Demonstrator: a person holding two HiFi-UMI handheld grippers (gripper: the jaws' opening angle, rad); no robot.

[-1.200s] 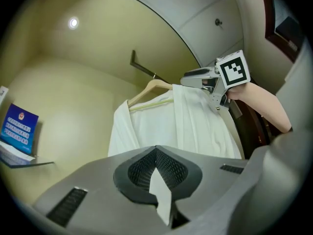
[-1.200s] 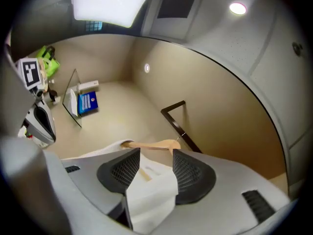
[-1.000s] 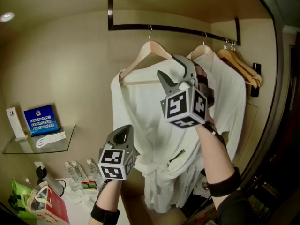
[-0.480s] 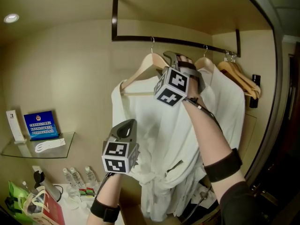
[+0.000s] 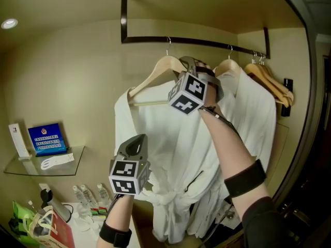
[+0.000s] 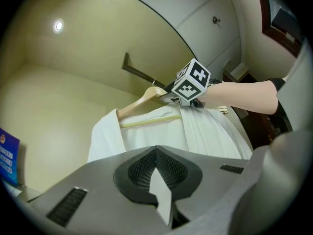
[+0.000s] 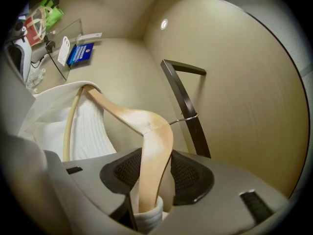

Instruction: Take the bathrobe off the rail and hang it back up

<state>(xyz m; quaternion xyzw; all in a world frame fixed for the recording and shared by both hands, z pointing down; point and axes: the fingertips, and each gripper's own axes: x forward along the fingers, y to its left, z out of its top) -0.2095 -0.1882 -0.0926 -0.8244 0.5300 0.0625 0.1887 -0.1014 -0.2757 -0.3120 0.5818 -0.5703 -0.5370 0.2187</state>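
bathrobe: white, on wooden hanger | right gripper: jaws just closed in, clamping hanger | left gripper: jaws together, empty

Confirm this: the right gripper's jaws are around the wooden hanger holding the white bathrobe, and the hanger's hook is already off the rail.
One detail is wrong. The hook is on the rail, not off it, as the right gripper view shows. The rest holds: the right gripper, whose jaws have just been closing, has the wooden hanger between them, and the hanger carries the white bathrobe.
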